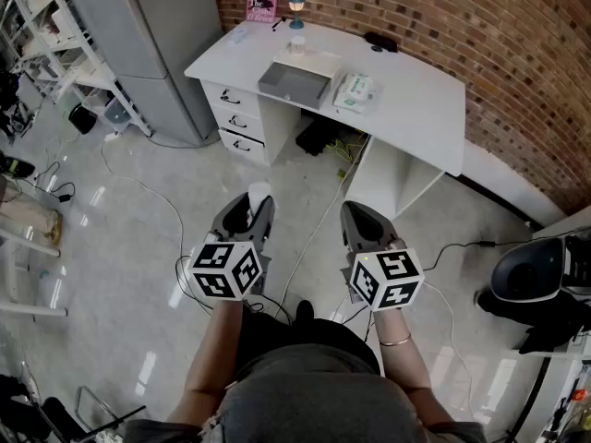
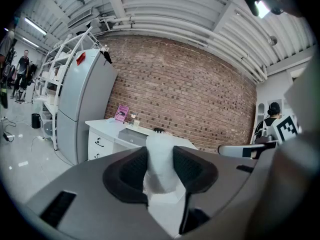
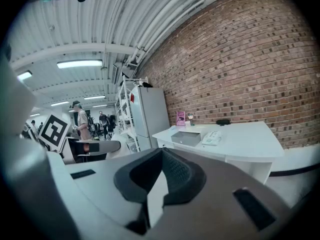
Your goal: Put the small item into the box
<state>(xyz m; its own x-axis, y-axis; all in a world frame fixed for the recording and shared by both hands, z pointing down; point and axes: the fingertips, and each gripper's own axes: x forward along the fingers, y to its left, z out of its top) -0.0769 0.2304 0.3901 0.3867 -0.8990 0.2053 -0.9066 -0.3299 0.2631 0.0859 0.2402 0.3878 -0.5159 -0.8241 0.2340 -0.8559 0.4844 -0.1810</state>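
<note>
A small white item (image 1: 259, 192) sticks up between the jaws of my left gripper (image 1: 251, 212), which is shut on it. In the left gripper view the white item (image 2: 161, 166) fills the gap between the dark pads (image 2: 132, 171) of the left gripper (image 2: 160, 170). The grey open box (image 1: 295, 83) sits on the white desk (image 1: 416, 100) well ahead of both grippers; the box (image 2: 131, 136) also shows far off in the left gripper view, and the box (image 3: 187, 138) in the right one. My right gripper (image 1: 365, 221) is shut with nothing in it, as the right gripper (image 3: 159, 181) shows in its own view.
On the desk lie a green-white packet (image 1: 355, 90), a pink book (image 1: 262, 0), a small lamp (image 1: 296, 12) and a black object (image 1: 380, 41). A grey fridge (image 1: 157, 44) and shelves stand left. Cables (image 1: 314, 238) run across the floor. A black machine (image 1: 531, 275) stands right.
</note>
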